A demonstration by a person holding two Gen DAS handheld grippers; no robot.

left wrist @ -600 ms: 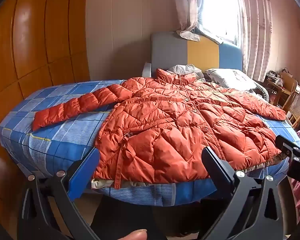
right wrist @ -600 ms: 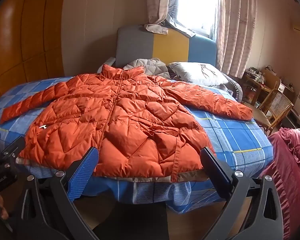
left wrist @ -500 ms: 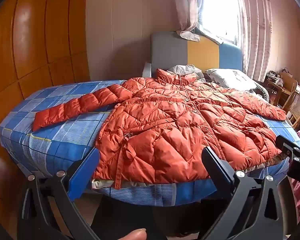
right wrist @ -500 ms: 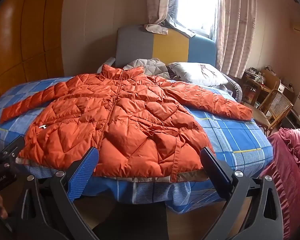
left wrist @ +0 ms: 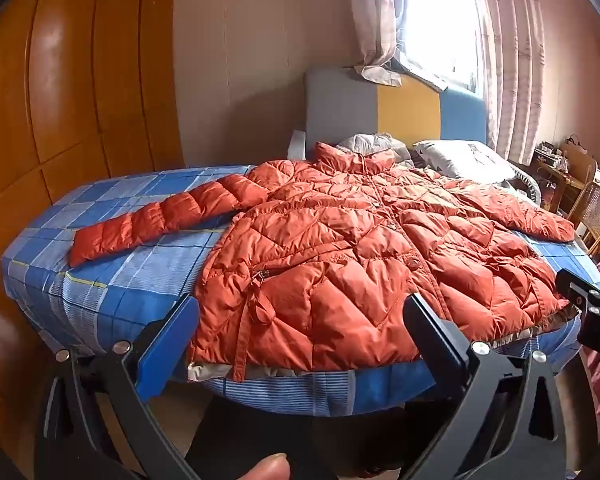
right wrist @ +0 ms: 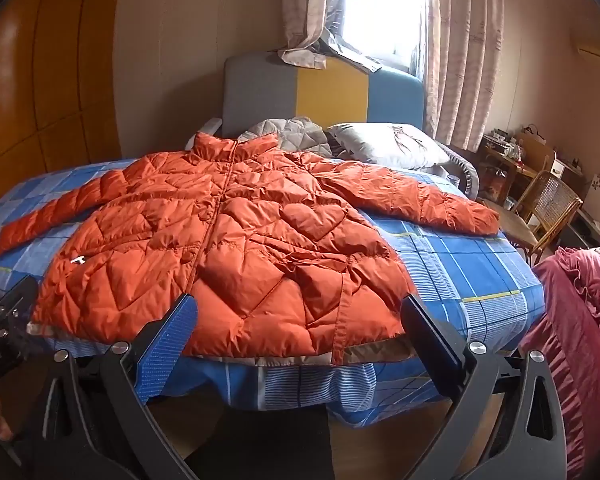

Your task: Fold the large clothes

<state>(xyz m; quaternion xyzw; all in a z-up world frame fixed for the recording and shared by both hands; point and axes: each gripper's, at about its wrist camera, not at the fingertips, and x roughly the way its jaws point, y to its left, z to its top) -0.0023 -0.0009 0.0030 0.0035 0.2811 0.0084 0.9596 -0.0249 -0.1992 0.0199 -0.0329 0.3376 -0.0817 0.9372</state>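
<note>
both grippers, left (left wrist: 300,340) and right (right wrist: 296,340), are hovering with jaws spread and empty at the bed's (right wrist: 480,276) foot, jacket (right wrist: 220,248) lying flat at 12 o'clock, folding seemingly unstarted, next likely gripping a sleeve.

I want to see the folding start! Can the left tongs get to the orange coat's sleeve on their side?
Probably yes. The left tongs stand open and empty, and that sleeve lies flat on the bed with nothing covering it.

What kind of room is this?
A bedroom in a home, most likely: a bed with a padded headboard and pillow, curtains at the window, and an orange jacket spread out.
</note>
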